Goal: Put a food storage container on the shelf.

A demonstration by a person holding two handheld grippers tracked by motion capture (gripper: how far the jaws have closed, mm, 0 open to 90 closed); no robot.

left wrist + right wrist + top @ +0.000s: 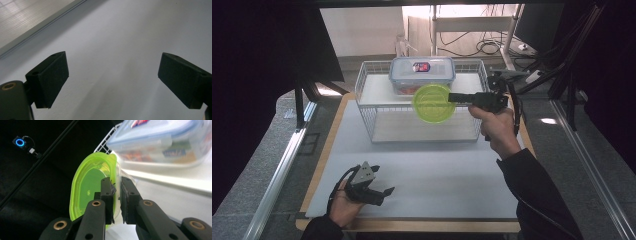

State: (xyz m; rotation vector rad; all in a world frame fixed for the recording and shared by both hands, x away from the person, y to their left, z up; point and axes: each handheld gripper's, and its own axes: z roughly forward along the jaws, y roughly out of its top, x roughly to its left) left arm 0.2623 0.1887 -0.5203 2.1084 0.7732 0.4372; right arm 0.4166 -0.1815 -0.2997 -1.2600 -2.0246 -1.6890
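Right claw (453, 97) clamping green lid (433, 103), wire rack (367, 107) and clear container (422, 73) behind

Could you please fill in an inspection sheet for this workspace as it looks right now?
Surface: pale mat on a wooden table, bare.
Job's things: green-lidded container held at its rim before the wire rack; clear lidded box on the rack's upper shelf.
Clutter: nothing seen.
Grippers: right gripper shut on the container; left gripper open, over the mat.
Cables: black cable trailing from the right gripper.
Surroundings: dark curtains, cables on the floor behind.
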